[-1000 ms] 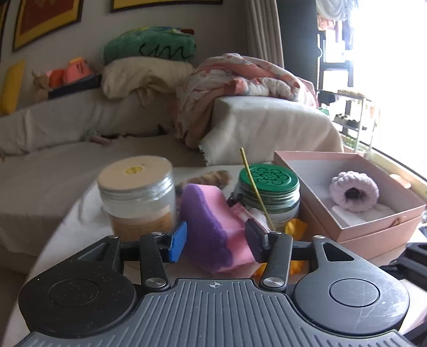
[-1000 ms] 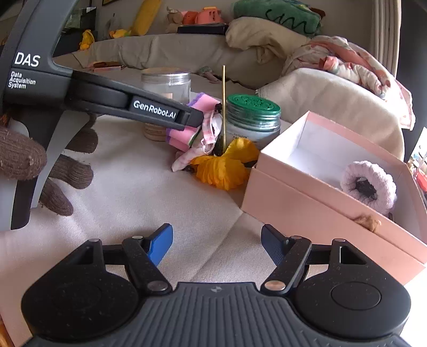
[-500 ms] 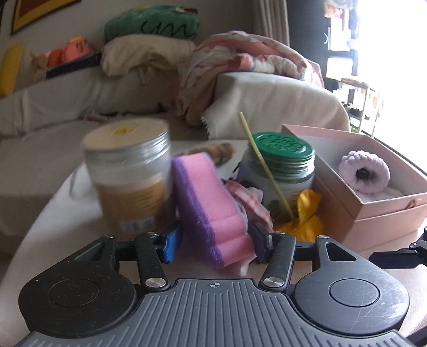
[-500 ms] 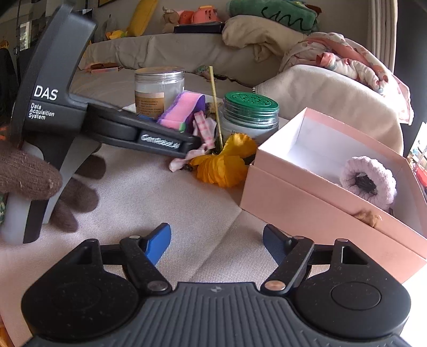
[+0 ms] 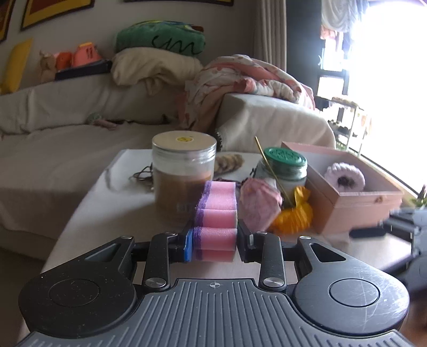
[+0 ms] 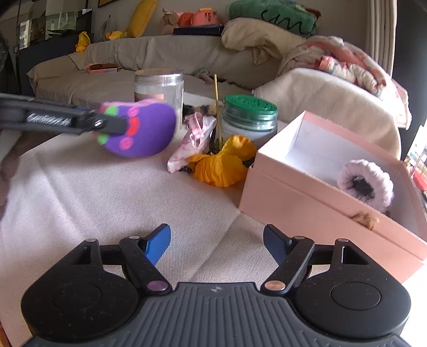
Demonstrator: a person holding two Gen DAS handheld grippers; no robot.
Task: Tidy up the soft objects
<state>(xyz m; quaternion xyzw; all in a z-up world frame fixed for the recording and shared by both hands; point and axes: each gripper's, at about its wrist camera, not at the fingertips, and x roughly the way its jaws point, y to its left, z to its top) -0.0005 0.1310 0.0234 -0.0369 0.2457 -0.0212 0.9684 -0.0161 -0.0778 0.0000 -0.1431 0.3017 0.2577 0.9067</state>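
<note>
The left gripper [image 5: 213,241], jaws closing, pinches the light, squashy pink-and-purple foam sponge [image 5: 216,213] at its near end; the right gripper [image 6: 216,243] gapes empty

**A lived-in home sitting room**

This is a living room in a home. A long sofa [image 5: 66,106] under a beige cover fills the back, from nine o'clock to one o'clock in the left wrist view. Piled on it are a cream blanket [image 5: 154,66], a green plush cushion [image 5: 160,37] and a crumpled pink floral quilt [image 5: 245,80]. Small soft toys [image 6: 197,16] and a yellow cushion [image 6: 141,16] line the sofa back near twelve o'clock in the right wrist view. Framed pictures [image 5: 53,10] hang on the wall at eleven o'clock, a curtain [image 5: 269,53] hangs at one o'clock, and a bright window [image 5: 387,66] sits at two o'clock. A cloth-covered table [image 6: 106,200] holds household jars [image 6: 249,114] in front.
</note>
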